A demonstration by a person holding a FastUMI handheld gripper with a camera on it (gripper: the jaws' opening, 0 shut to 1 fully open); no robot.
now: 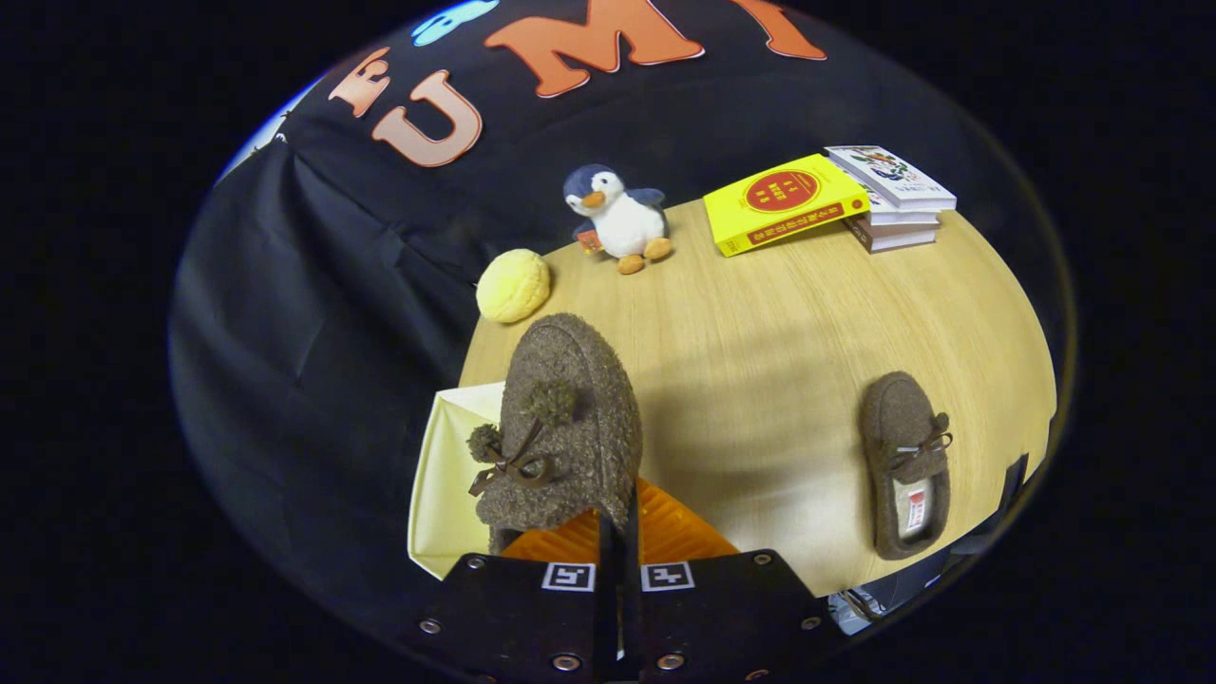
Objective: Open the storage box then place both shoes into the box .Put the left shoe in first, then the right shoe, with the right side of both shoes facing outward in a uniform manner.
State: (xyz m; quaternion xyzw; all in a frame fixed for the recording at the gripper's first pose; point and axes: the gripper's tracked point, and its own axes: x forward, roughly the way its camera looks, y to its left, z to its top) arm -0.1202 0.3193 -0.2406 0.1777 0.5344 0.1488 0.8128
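The gripper (617,570) was closed tight on the heel rim of one fuzzy brown shoe (560,427), holding it toe-forward above the open pale box (442,475) at the counter's (760,323) left edge. This looked like the first placement, so the next move called for lowering it into the box with its right side facing outward. The other shoe (907,461), brown with a bow, lay near the counter's right edge.

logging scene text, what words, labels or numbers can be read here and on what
No text can be quoted.
yellow book: cover print too small to read.
book stack: cover print blurred.
shoe on the table: insole label unreadable.
gripper, shut on the held shoe: square markers, no words.
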